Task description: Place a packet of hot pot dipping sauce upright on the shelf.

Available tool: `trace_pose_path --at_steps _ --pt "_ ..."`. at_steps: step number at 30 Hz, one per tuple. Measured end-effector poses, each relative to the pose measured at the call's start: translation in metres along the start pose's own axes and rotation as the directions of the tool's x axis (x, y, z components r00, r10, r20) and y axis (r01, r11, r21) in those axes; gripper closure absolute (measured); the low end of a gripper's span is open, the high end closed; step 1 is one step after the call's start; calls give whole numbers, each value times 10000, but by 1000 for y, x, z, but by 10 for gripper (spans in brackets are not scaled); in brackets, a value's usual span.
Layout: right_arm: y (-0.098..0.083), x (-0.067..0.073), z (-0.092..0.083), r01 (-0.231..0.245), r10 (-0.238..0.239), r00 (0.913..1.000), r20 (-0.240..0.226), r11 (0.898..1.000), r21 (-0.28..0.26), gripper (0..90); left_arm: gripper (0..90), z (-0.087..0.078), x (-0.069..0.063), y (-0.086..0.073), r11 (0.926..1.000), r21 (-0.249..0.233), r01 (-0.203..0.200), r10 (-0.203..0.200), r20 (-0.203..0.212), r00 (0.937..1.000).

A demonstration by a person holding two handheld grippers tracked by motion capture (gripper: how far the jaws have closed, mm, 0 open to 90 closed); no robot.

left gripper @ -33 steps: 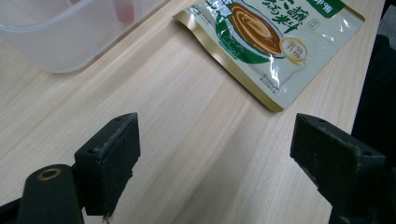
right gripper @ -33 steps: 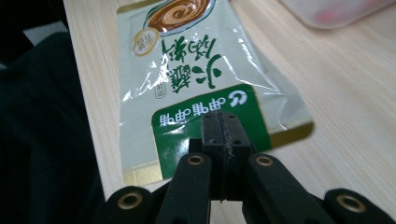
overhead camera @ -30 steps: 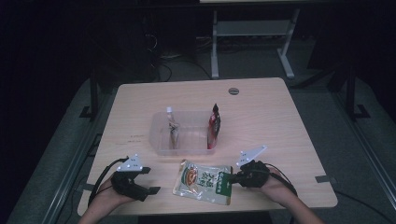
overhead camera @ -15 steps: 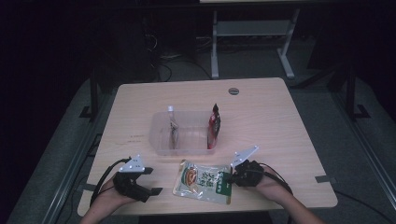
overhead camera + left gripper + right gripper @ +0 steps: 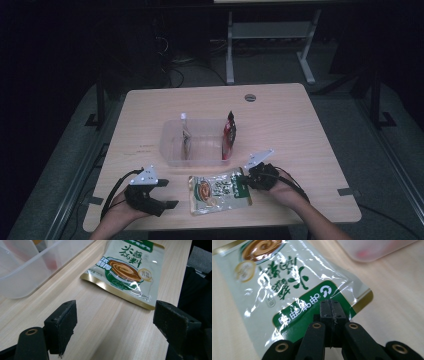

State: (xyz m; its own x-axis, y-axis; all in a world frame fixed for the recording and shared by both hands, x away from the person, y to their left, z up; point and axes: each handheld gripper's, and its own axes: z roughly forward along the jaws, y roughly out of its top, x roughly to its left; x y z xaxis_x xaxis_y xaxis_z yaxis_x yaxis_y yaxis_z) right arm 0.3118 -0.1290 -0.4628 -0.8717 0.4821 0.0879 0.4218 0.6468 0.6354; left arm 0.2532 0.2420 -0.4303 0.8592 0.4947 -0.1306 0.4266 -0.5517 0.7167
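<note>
The sauce packet (image 5: 220, 193) is pinched at its right edge by the closed right gripper (image 5: 331, 308). The left gripper (image 5: 115, 320) is held open nearby. Next, a lift towards the far bin (image 5: 197, 156) is probably needed.

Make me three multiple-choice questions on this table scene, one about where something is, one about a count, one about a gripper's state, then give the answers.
1. Where does the green and white pouch lie?
A. In the bin
B. On the table between the two grippers
C. On the floor

2. How many packets stand in the clear bin?
A. Two
B. Four
C. None

3. How do the left gripper's jaws stand?
A. Shut on the pouch
B. Shut on nothing
C. Wide open

Answers:
1 B: the high view shows the pouch flat on the table, with the left gripper on one side and the right gripper on the other.
2 A: a pale packet leans at one end and a red packet at the other.
3 C: the left gripper view shows bare table between the two pads.
</note>
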Motion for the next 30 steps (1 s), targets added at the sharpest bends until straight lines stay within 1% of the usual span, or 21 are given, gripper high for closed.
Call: trace_pose_path --at_steps 2,3,4,5,7,9,10,11,12,13,15,16,17,18,20,21,22,23,26,29,30 --pt "1 -1 1 -11 12 9999 114 10000 -66 898 189 1 -1 1 10000 7 -2 2 -4 10000" --pt "1 -5 2 -233 237 9995 223 9996 -186 898 189 2 -1 3 10000 -60 3 -3 2 10000" --pt "1 -5 2 -233 237 9995 223 9996 -186 898 189 2 -1 3 10000 -60 3 -3 2 10000" --pt "0 -7 -1 -362 370 9992 179 9985 -409 897 190 3 -3 6 9999 -100 -21 21 21 10000" --pt "-1 -8 -6 -353 367 9991 228 9976 -589 896 189 5 -4 8 9999 -53 -127 127 -6 9999" --pt "-3 -10 -12 -541 558 9983 192 9955 -774 859 189 7 -5 10 9999 -59 -134 134 1 9999" --pt "-3 -10 -12 -541 558 9983 192 9955 -774 859 189 7 -5 10 9999 -59 -134 134 1 9999" --pt "-5 -13 -18 -791 806 9967 127 9923 -952 819 188 10 -5 13 9998 -37 -188 188 1 9998" --pt "-6 -13 -21 -971 982 9951 75 9909 -936 800 187 11 -5 15 9998 -90 -162 162 -6 9999" --pt "-8 -15 -23 -952 966 9953 98 9905 -991 774 187 12 -5 17 9998 -110 -155 155 6 9999" --pt "-11 -16 -28 -1342 1345 9909 -34 9858 -1005 708 183 16 -4 22 9997 -129 -217 217 20 9998" --pt "-11 -16 -28 -1342 1345 9909 -34 9858 -1005 708 179 16 -4 22 9997 -129 -217 217 20 9998" --pt "-14 -18 -32 -1424 1428 9897 -42 9841 -1065 654 174 21 -4 26 9996 -85 -258 259 90 9996" --pt "-14 -18 -32 -1424 1428 9897 -42 9841 -1065 654 171 21 -4 26 9996 -85 -258 259 90 9996" --pt "-17 -21 -37 -1594 1604 9871 2 9813 -1077 598 164 30 -6 32 9996 34 -271 270 189 9995" --pt "-18 -22 -39 -1666 1678 9858 16 9798 -1107 581 161 32 -6 35 9991 128 -416 414 188 9990" --pt "-18 -22 -39 -1666 1678 9858 16 9798 -1107 581 159 32 -6 35 9991 128 -416 414 188 9990" --pt "-20 -22 -42 -1815 1832 9831 42 9766 -1154 545 156 37 -7 40 9984 180 -529 525 240 9983" --pt "-22 -24 -45 -1843 1863 9825 52 9755 -1201 513 153 42 -8 45 9978 187 -638 632 300 9975" --pt "-25 -25 -50 -2050 2073 9783 57 9710 -1230 481 147 53 -9 50 9961 401 -786 768 430 9961" --pt "-27 -26 -52 -2112 2133 9770 38 9698 -1217 461 142 58 -10 52 9940 585 -925 897 489 9948"
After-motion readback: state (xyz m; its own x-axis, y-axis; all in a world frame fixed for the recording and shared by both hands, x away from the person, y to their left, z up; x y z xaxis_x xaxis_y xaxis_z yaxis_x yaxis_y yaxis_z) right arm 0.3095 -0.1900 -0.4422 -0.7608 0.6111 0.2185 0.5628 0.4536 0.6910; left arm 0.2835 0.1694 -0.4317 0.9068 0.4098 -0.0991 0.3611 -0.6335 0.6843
